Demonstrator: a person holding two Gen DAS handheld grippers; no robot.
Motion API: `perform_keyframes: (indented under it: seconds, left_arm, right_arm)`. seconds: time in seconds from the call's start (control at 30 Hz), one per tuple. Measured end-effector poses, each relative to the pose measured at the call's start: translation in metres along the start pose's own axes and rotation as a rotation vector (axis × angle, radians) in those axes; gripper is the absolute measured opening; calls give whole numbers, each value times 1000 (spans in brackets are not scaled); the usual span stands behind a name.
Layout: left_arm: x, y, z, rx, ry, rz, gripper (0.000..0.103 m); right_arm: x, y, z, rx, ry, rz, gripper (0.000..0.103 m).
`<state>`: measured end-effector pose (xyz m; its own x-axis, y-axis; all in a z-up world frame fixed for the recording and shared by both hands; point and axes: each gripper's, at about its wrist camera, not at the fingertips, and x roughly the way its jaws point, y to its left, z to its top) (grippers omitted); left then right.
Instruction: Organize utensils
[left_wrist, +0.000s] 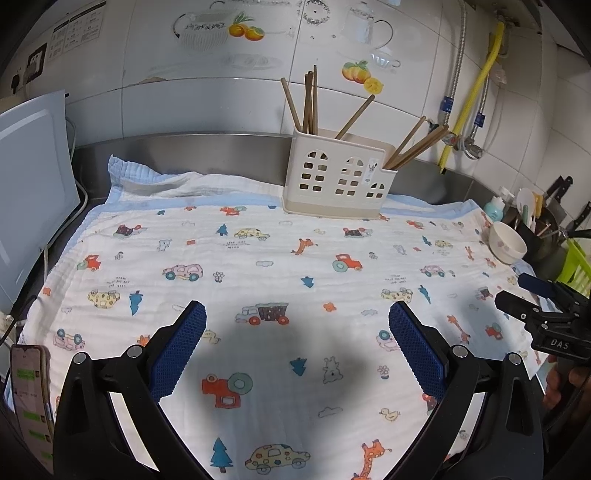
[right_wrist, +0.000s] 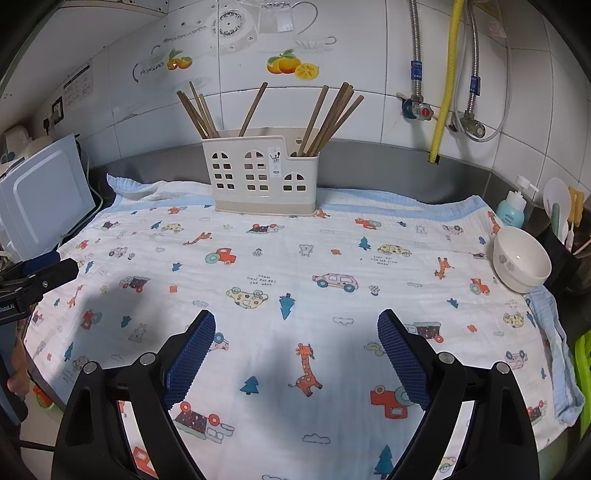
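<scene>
Both grippers are hovering low over the printed cloth (left_wrist: 280, 254) that is covering the bench, well short of the cream utensil holder (right_wrist: 263, 173), which is standing at the cloth's far edge against the steel backsplash. The left gripper (left_wrist: 297, 347) is holding its blue-padded fingers (left_wrist: 181, 350) spread wide with nothing between them, and the right gripper (right_wrist: 296, 356) is doing the same. The wooden chopsticks (right_wrist: 325, 120) are all standing in the holder, leaning in three bunches: one at its left end, a single stick near the middle, and a fan at its right end. No loose utensil is lying on the cloth in front of the holder, so the sorting is looking finished or not begun; I cannot tell which. If more is wanted, the next move is calling for a reach forward to the holder and a pinch on one stick high on its shaft. The right wrist view is showing the white bowl (right_wrist: 521, 258) right of the holder in full, plus a pump bottle (right_wrist: 512, 208) behind it; the left wrist view alone is showing a phone (left_wrist: 29, 387) propped near the cloth's near-left corner.
</scene>
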<state>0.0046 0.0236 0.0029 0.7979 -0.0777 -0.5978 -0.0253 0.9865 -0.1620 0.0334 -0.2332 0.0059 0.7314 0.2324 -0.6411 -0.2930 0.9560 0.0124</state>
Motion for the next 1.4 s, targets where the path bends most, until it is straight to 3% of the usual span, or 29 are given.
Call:
perform_keyframes:
  seconds: [1.4]
  left_arm:
    - [32,4,-4,3,58,40,98]
  right_arm:
    - [27,-29,-6,3,42,-36,87]
